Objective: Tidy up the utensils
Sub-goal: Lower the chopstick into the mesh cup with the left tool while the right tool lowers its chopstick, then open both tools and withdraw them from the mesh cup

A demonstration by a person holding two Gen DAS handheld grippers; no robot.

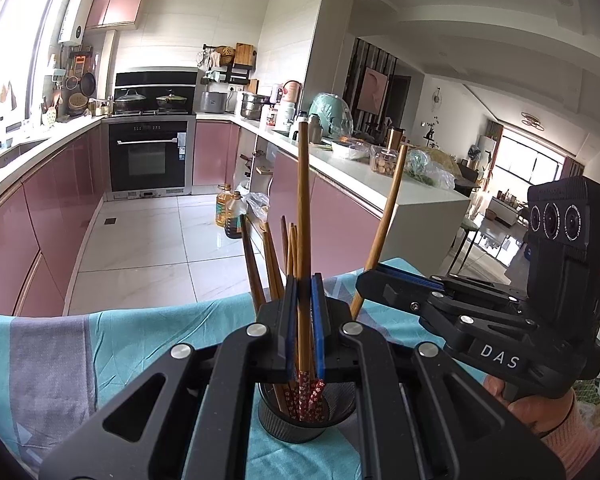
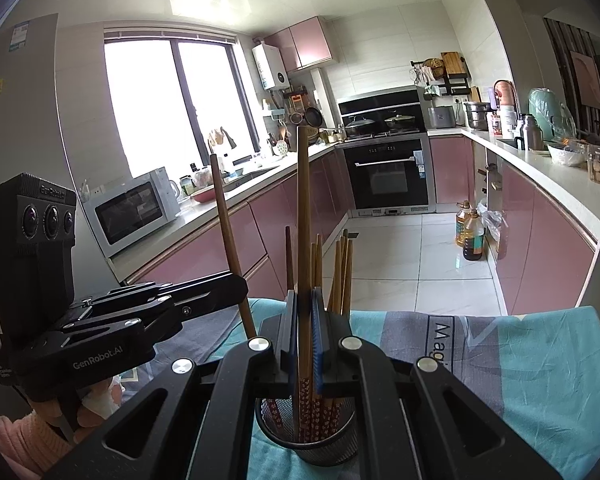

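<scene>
The left tongs [image 1: 305,312] were clenched on a single wooden chopstick [image 1: 303,208], which stood nearly upright between the blue-lined pads, its patterned red end reaching down into the black mesh holder [image 1: 284,424] directly below. In the right wrist view the left tongs [image 2: 236,280] came in from the left side and their chopstick [image 2: 225,216] leaned a little to the left above them.

The right tongs [image 2: 305,316] were likewise clenched on one chopstick [image 2: 303,208], held upright, with its flowered red end down inside the mesh holder [image 2: 320,452]. In the left wrist view the right tongs [image 1: 370,276] came in from the right, and their chopstick [image 1: 384,220] slanted up and to the right.

The holder stood on a desk covered by a teal and grey cloth [image 1: 140,340], just under both pairs of tongs. More chopsticks [image 2: 342,272] already stood in it, tips up, leaning against its rim beside the two that were gripped.

A person's hand [image 1: 532,404] in a pink sleeve [image 1: 572,440] gripped the handle of the right tongs; the other hand [image 2: 100,400] showed under the left tongs. Behind lay a kitchen with pink cabinets [image 2: 540,240], a built-in oven [image 1: 150,156], a microwave [image 2: 136,208] and oil bottles [image 2: 470,236] on the tiled floor.
</scene>
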